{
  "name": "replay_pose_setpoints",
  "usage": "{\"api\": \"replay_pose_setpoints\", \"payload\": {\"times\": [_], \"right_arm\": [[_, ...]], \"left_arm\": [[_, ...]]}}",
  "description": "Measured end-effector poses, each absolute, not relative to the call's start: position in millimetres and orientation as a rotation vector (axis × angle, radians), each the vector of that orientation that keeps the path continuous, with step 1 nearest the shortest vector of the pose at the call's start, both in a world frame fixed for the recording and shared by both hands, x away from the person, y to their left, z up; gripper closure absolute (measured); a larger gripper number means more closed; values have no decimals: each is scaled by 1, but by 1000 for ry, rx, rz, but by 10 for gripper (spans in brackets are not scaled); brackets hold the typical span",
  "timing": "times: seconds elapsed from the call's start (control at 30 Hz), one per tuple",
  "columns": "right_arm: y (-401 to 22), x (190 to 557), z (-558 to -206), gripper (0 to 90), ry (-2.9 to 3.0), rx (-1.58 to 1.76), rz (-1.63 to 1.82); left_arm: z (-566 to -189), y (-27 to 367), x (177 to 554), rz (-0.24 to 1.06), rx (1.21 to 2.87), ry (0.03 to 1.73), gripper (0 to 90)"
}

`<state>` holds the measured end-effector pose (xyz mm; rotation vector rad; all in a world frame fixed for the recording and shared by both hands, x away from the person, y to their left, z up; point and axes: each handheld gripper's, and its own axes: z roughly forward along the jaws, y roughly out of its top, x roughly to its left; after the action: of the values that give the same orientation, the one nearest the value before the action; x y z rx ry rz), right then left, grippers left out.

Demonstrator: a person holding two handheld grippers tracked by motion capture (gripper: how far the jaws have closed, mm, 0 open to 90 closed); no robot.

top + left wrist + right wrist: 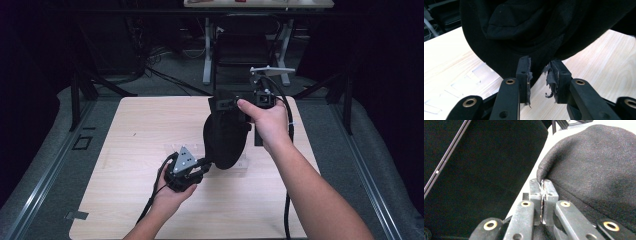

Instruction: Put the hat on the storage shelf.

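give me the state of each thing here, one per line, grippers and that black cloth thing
black fabric item: lifted, hanging over the table, its low end near the table top
right hand-held gripper: shut on the fabric's edge, holding it up
left hand-held gripper: jaws apart at the fabric's low end, not clamped
person's left hand: wrapped around its gripper

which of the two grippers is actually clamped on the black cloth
The right hand-held gripper: jaws shut on the cloth's top edge. The left is open at its bottom.
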<state>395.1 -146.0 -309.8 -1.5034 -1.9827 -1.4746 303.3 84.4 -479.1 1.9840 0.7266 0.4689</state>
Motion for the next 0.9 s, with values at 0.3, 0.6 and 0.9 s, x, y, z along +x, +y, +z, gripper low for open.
{"api": "replay_pose_setpoints", "payload": {"times": [0.3,0.6,0.9], "right_arm": [[-145,395,-310,880,-1982,-1493,-1470],[-145,395,-312,878,-1969,-1488,-1477],[-147,394,-312,873,-1975,-1488,-1479]], "left_arm": [[-481,82,303,496,1997,734,759],[-481,83,303,509,2003,726,773],[-482,83,302,514,1999,722,781]]}}
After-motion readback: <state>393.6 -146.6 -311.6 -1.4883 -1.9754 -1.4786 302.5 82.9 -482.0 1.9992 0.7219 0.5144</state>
